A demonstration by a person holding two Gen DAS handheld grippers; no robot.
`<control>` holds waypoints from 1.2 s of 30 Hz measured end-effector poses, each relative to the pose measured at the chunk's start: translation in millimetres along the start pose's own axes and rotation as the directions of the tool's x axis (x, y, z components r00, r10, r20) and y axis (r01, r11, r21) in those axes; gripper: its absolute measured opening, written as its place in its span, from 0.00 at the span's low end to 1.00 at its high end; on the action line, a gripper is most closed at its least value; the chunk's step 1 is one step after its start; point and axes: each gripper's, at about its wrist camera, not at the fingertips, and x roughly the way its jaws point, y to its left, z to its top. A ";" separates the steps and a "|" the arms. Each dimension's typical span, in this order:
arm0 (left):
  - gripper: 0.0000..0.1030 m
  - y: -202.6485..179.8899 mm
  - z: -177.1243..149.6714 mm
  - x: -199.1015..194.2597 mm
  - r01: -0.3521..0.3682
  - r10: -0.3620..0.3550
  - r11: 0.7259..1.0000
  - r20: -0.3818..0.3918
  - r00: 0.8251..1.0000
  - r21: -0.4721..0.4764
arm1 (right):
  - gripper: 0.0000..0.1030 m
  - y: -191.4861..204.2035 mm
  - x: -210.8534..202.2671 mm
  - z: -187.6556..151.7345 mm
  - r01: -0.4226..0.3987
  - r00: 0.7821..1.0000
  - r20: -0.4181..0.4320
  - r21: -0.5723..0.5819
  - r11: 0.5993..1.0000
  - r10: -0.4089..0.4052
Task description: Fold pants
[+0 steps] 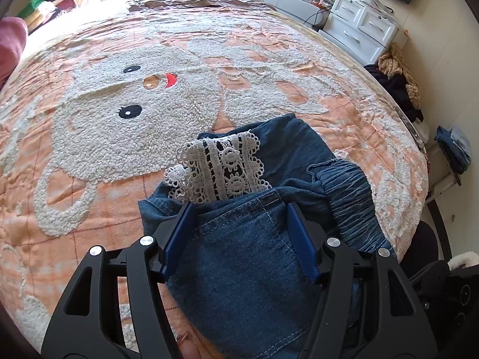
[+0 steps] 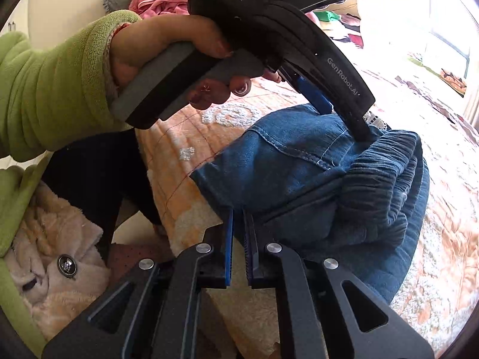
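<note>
Blue denim pants with a white lace trim and a gathered elastic waistband lie bunched and folded on the bed near its front edge. My left gripper is open, its blue pads spread over the denim and pressing down on it. In the right wrist view the pants lie ahead, with the left gripper's body on top of them, held by a hand in a green sleeve. My right gripper is nearly shut, its tips at the denim's near edge; whether it pinches cloth is unclear.
The bed has an orange quilt with a white bear pattern. White drawers and a clothes pile stand at the right. A cream coat lies by the bed's edge.
</note>
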 end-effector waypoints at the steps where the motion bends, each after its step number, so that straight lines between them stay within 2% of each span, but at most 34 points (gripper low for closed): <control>1: 0.53 0.1 -0.1 0.0 0.000 0.000 1.000 0.000 1.000 0.000 | 0.06 -2.3 -1.6 -0.5 -0.002 1.000 0.003 0.012 1.000 0.002; 11: 0.54 2.3 2.0 -2.9 -0.003 0.003 1.000 0.013 1.000 -0.005 | 0.08 9.0 5.5 4.0 0.043 0.999 -0.006 0.071 0.997 -0.043; 13: 0.54 0.0 1.2 -6.0 -0.006 0.006 1.000 0.019 1.000 -0.004 | 0.16 9.3 3.6 5.3 0.030 1.000 0.000 0.095 0.995 -0.030; 15: 0.54 -0.5 0.8 -10.4 -0.003 0.003 1.000 0.027 1.000 -0.010 | 0.33 11.2 0.3 7.2 0.002 1.000 0.015 0.114 0.994 -0.004; 18: 0.54 -2.7 -0.4 -18.4 -0.001 0.001 1.000 0.041 0.999 -0.010 | 0.42 20.8 -10.7 11.7 -0.018 0.999 0.048 0.101 0.995 0.013; 23: 0.56 -2.5 -2.8 -32.7 -0.024 0.024 1.000 0.068 0.997 -0.004 | 0.59 24.5 -45.7 20.8 -0.066 0.985 0.166 0.135 0.989 0.043; 26: 0.58 0.0 -4.6 -42.5 -0.028 0.029 1.000 0.088 0.996 -0.015 | 0.68 19.9 -61.0 24.8 -0.032 0.981 0.196 0.169 0.985 -0.002; 32: 0.65 1.6 -12.6 -64.8 -0.056 0.059 0.998 0.136 0.989 -0.023 | 0.77 -1.1 -95.1 25.9 0.018 0.959 0.267 0.276 0.961 -0.095; 36: 0.74 1.8 -19.8 -80.6 -0.083 0.086 0.996 0.167 0.982 -0.026 | 0.84 -16.2 -110.6 23.7 0.081 0.939 0.286 0.354 0.932 -0.190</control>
